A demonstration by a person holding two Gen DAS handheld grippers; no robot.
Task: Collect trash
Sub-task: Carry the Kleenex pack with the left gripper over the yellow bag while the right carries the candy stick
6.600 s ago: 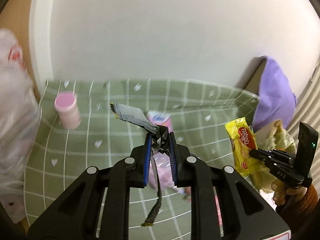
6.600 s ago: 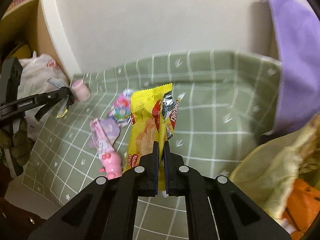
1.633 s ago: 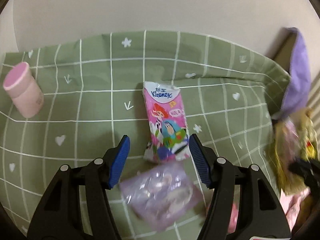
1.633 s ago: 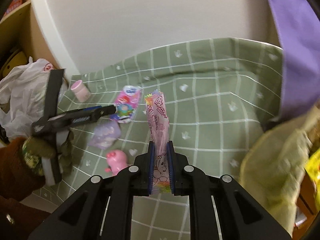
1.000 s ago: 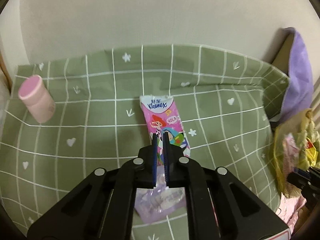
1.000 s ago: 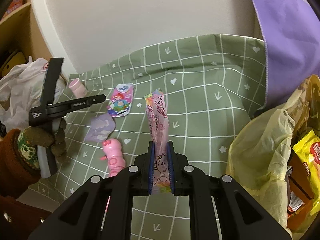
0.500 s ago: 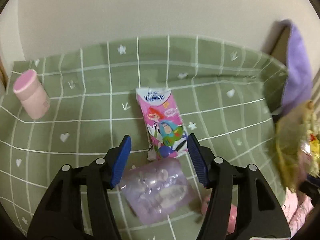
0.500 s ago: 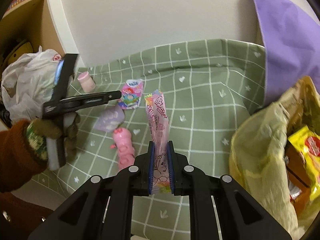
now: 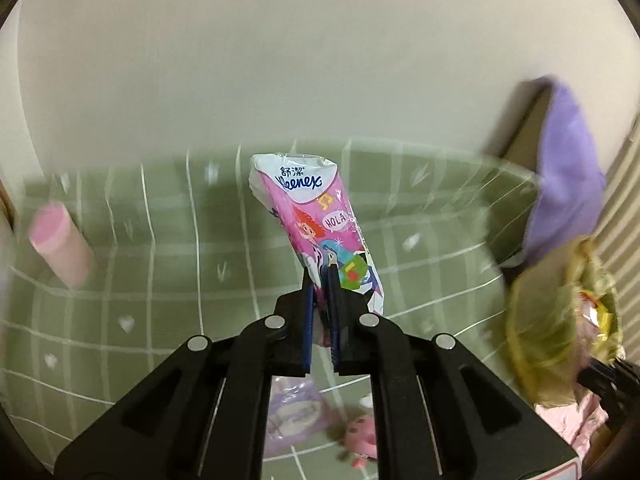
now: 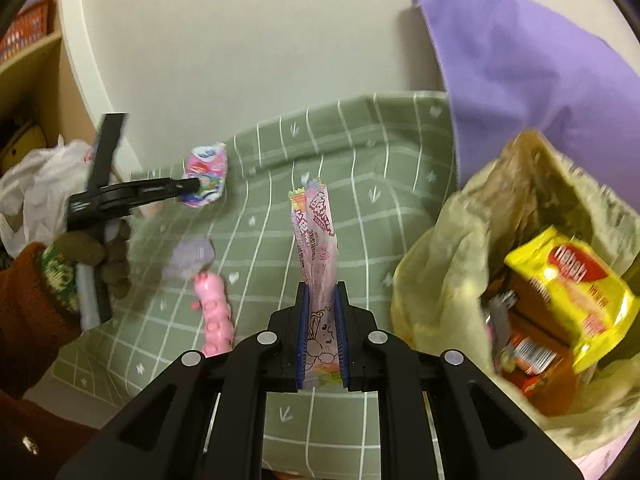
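My left gripper (image 9: 322,280) is shut on a pink Kleenex tissue pack (image 9: 316,224) and holds it up above the green checked cloth (image 9: 168,280). The left gripper (image 10: 192,188) with the pack (image 10: 206,178) also shows at the left of the right wrist view. My right gripper (image 10: 320,292) is shut on a long pink candy wrapper (image 10: 316,236), held upright beside the open yellowish trash bag (image 10: 440,264). The bag holds a yellow snack wrapper (image 10: 572,288) and orange packets. The bag also shows in the left wrist view (image 9: 552,320).
A pink cylinder (image 9: 60,244) stands at the left of the cloth. A purple clear wrapper (image 10: 190,256) and a pink pig toy (image 10: 214,312) lie on the cloth. A purple pillow (image 10: 532,80) leans behind the bag. A white plastic bag (image 10: 36,184) sits far left.
My left gripper has shut on the tissue pack and lifted it off the cloth. My right gripper has carried the candy wrapper closer to the trash bag.
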